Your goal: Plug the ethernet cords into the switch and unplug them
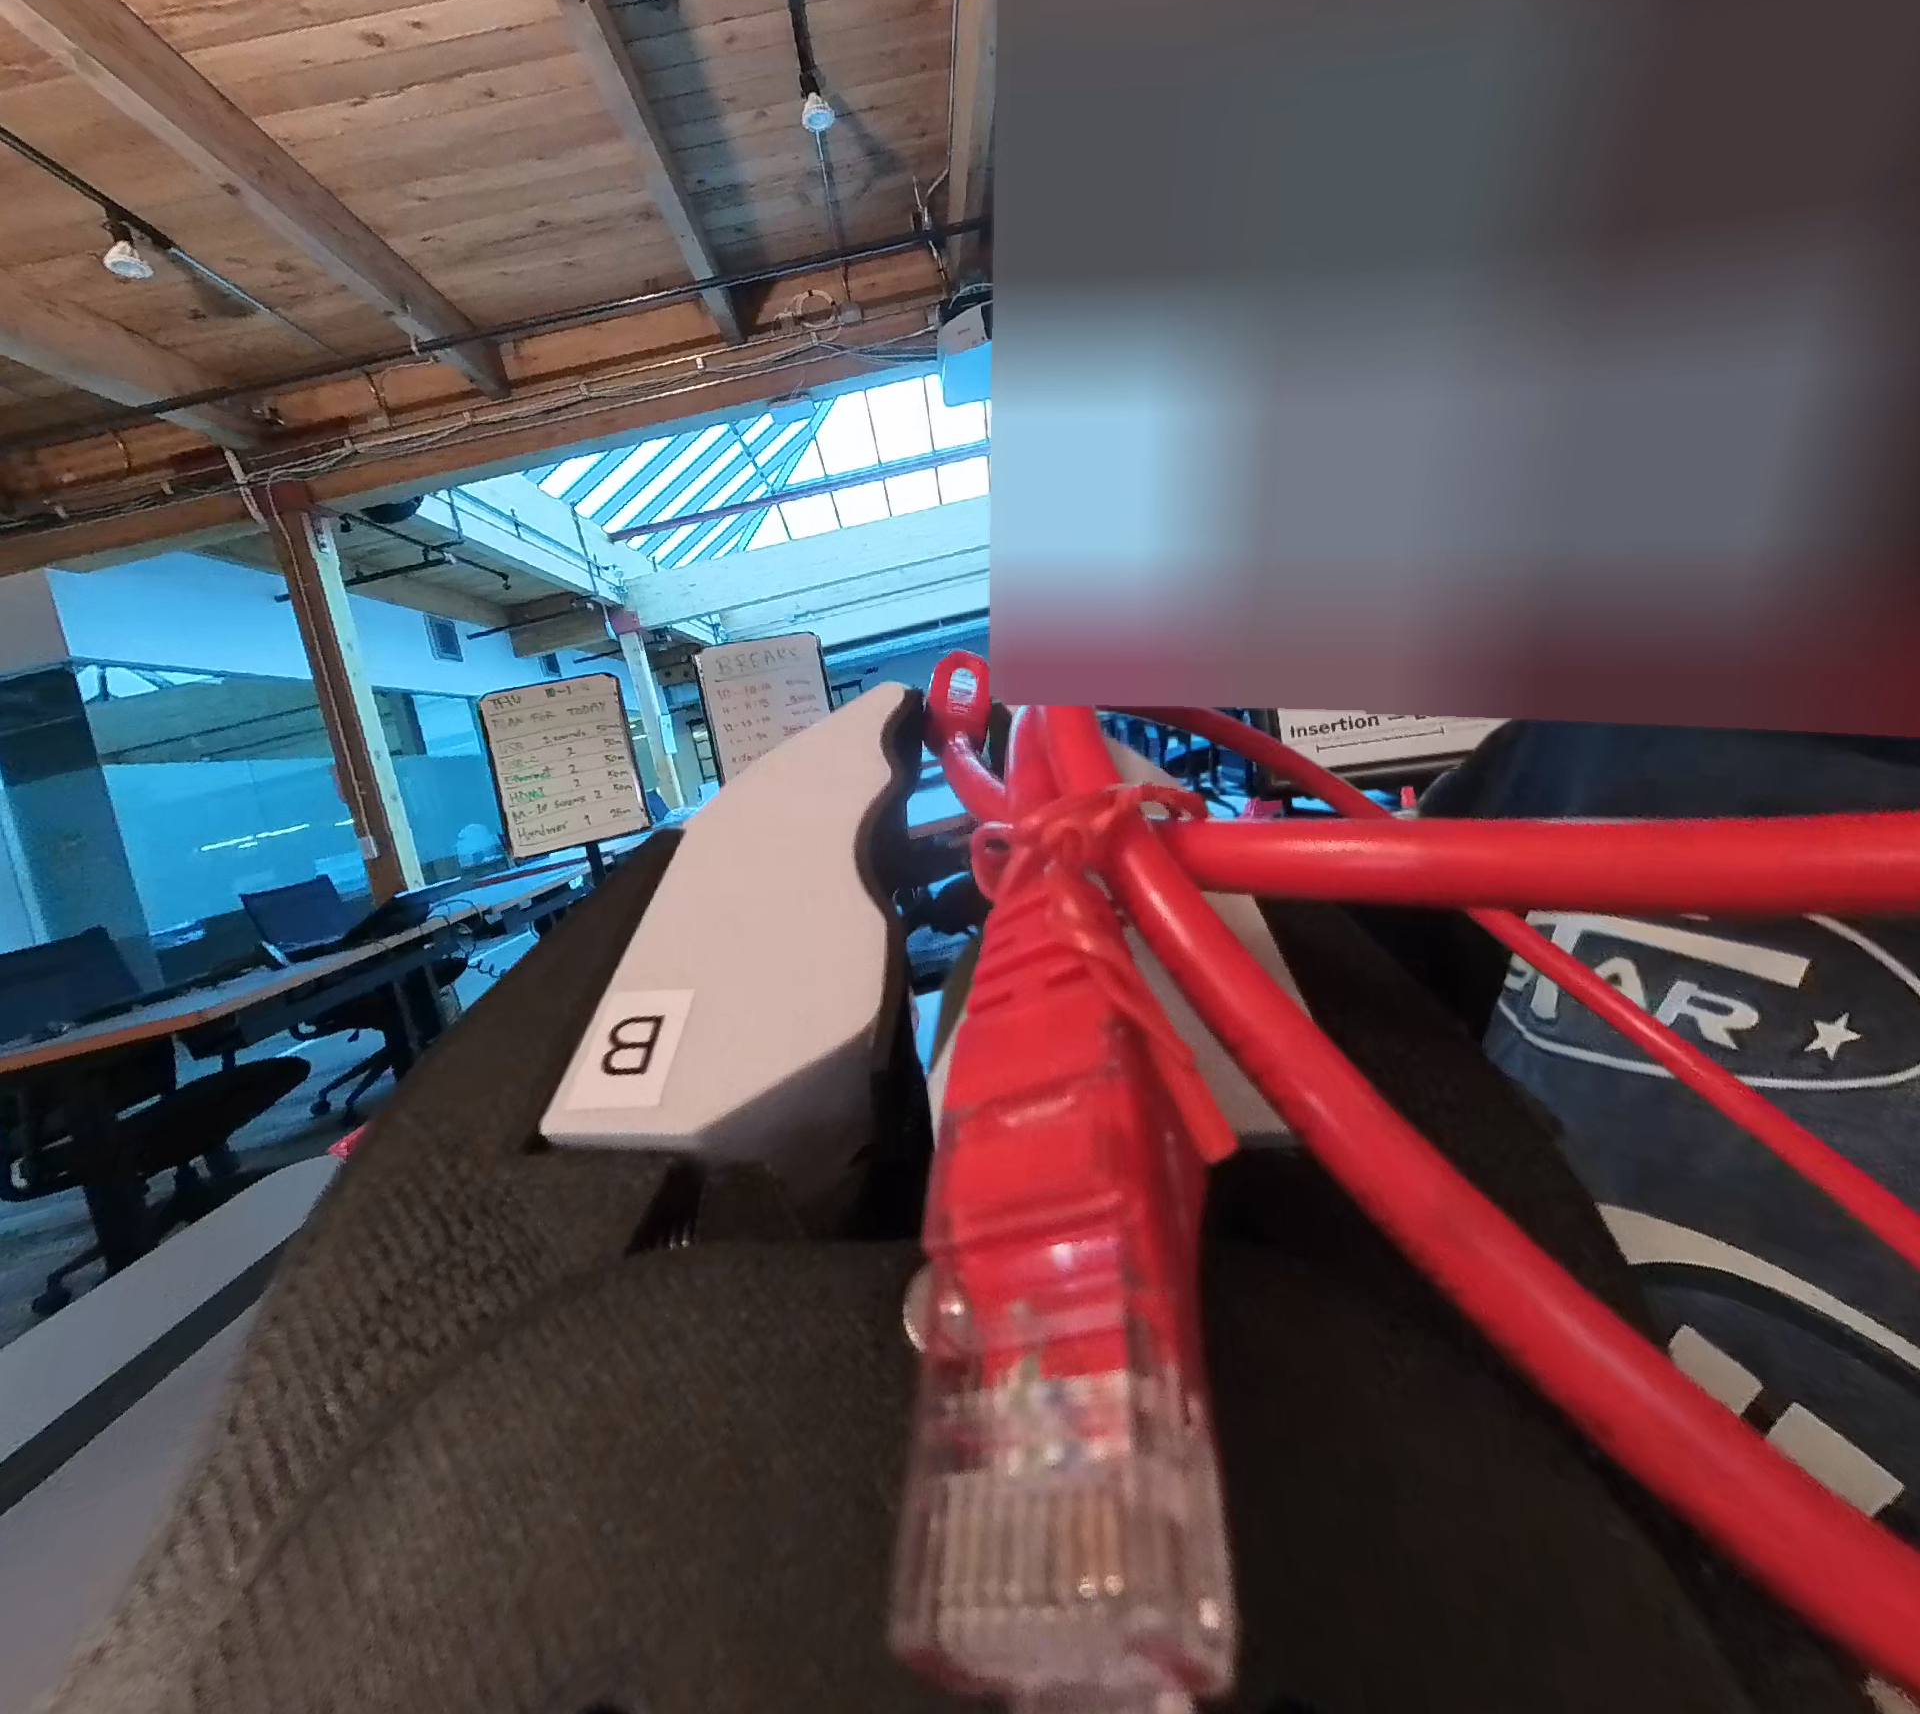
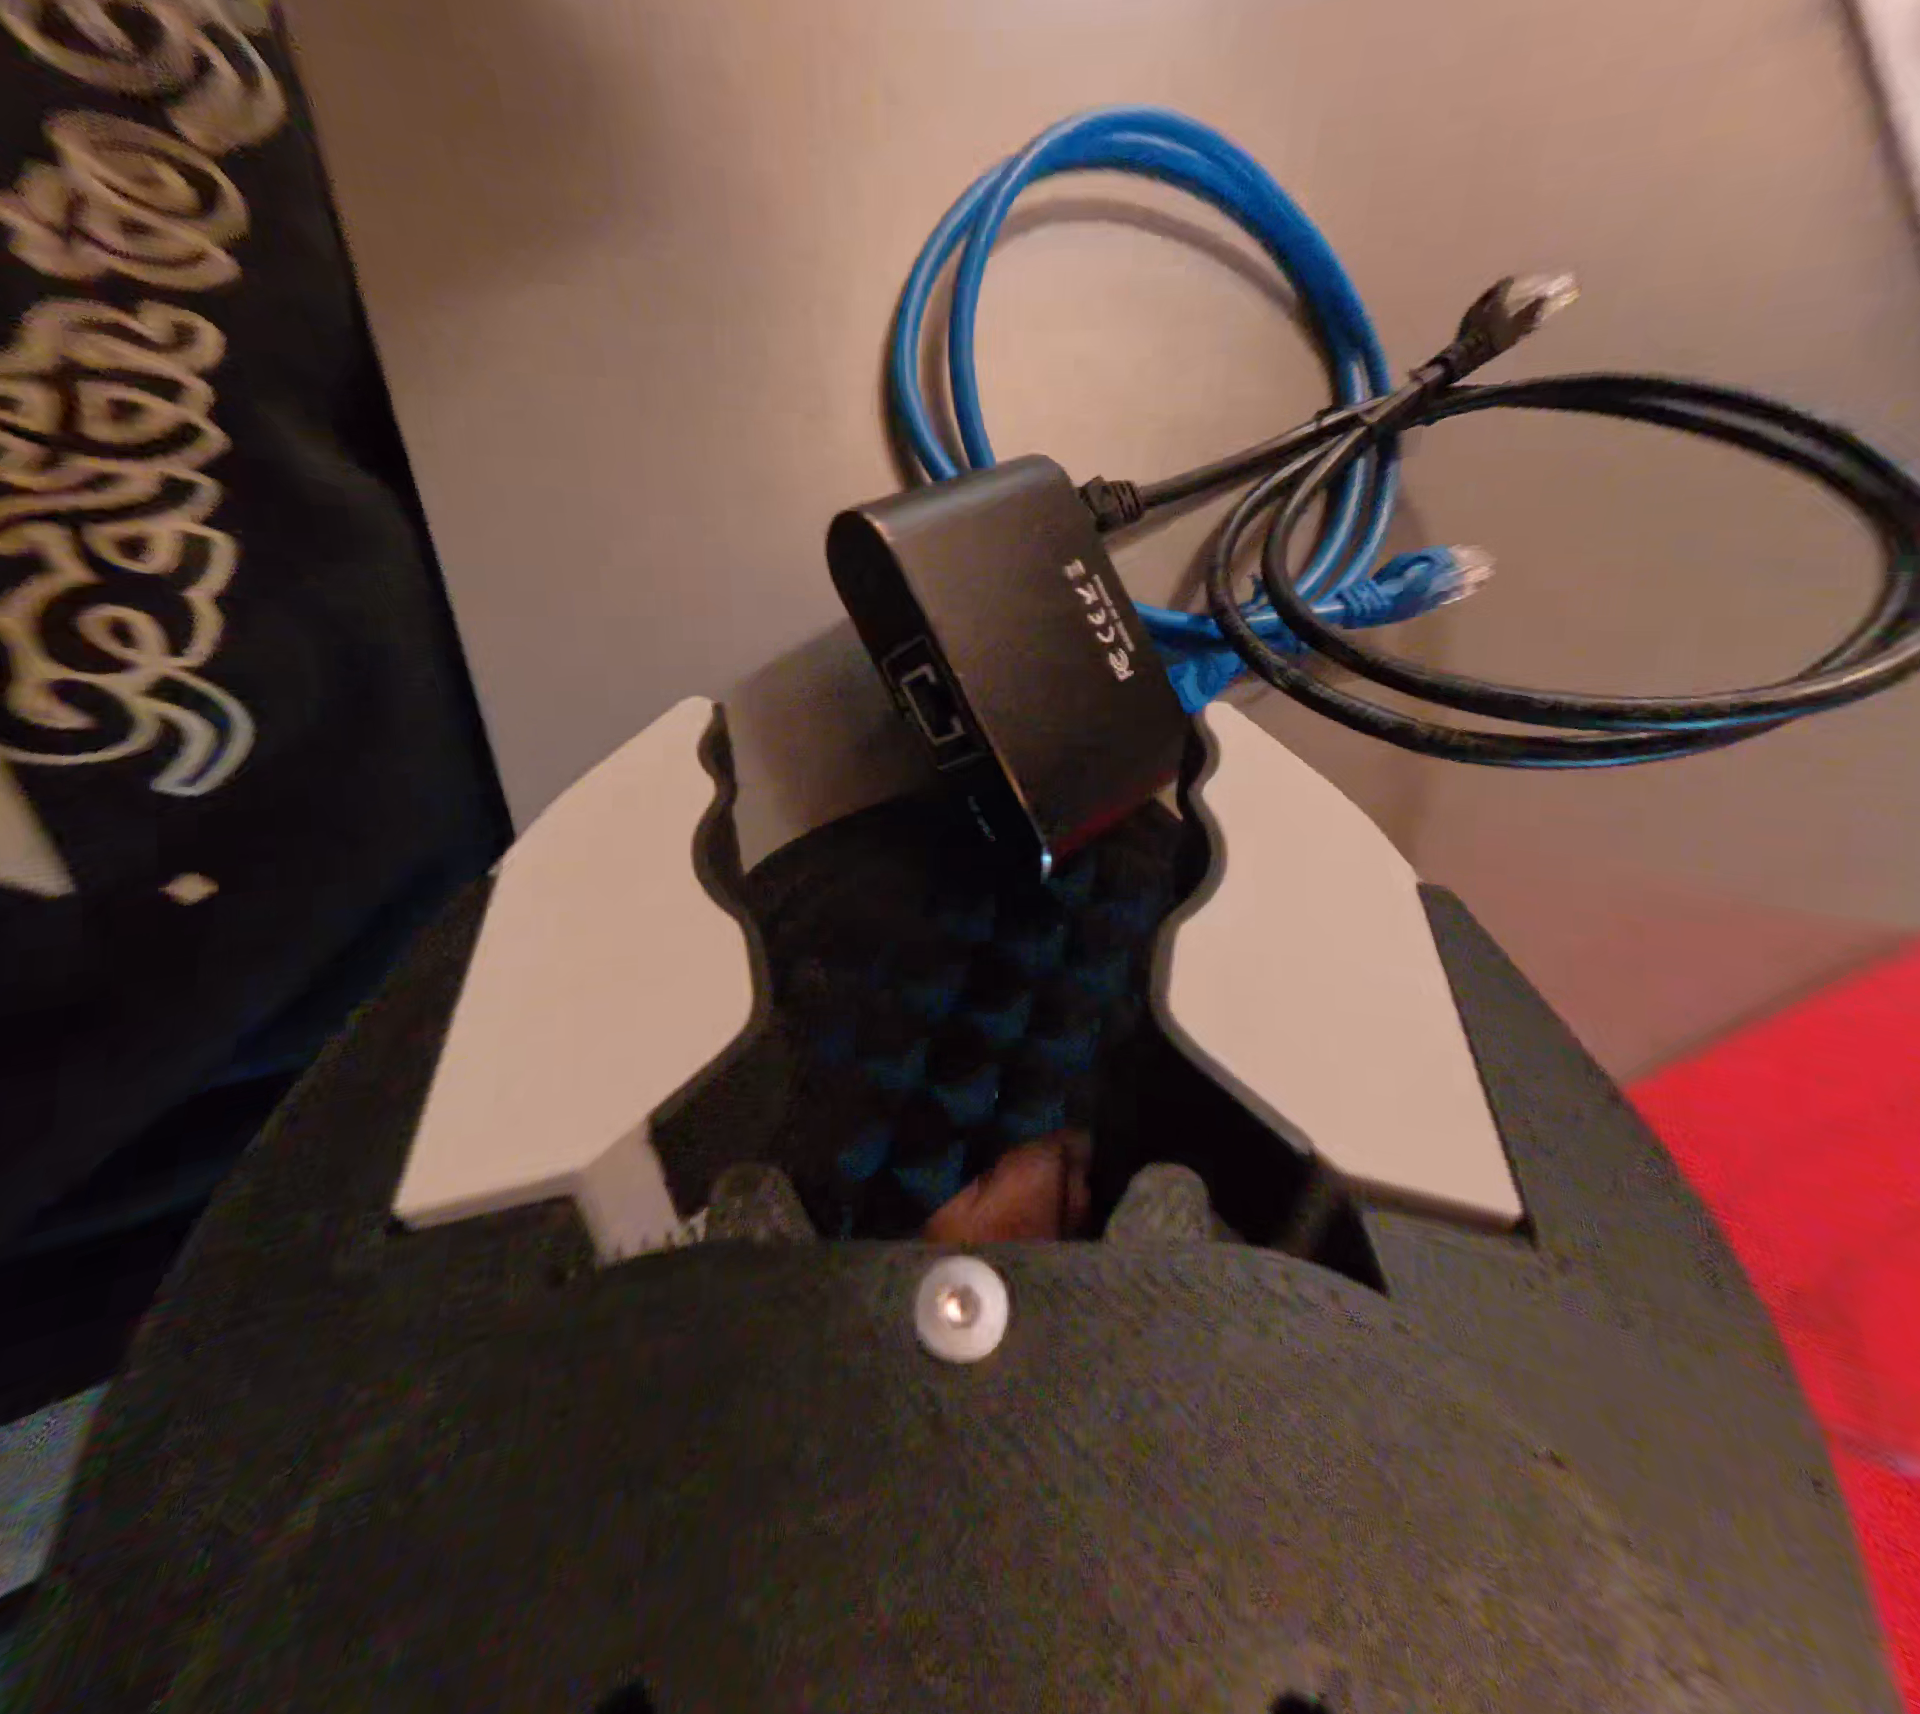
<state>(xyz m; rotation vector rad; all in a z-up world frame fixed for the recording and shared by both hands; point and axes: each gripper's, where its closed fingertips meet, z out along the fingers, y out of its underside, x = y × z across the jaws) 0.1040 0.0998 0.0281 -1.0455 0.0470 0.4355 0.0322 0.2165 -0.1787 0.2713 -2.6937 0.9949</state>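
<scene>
Mid-task: left gripper (image 1: 940, 833) clamps the unplugged red ethernet cord (image 1: 1049, 1145); right gripper (image 2: 961, 791) grips the switch (image 2: 1023, 625), black cord (image 2: 1247, 475) plugged in, blue cord (image 2: 1039, 210) loose.

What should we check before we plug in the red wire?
1. Right gripper grips the black switch: ok.
2. Switch's near port is empty: ok.
3. Left gripper holds the red ethernet cord: ok.
4. Red plug faces forward: not ok, it points back along the fingers.
5. Blue connector behind the switch is plugged in: cannot tell.
</scene>
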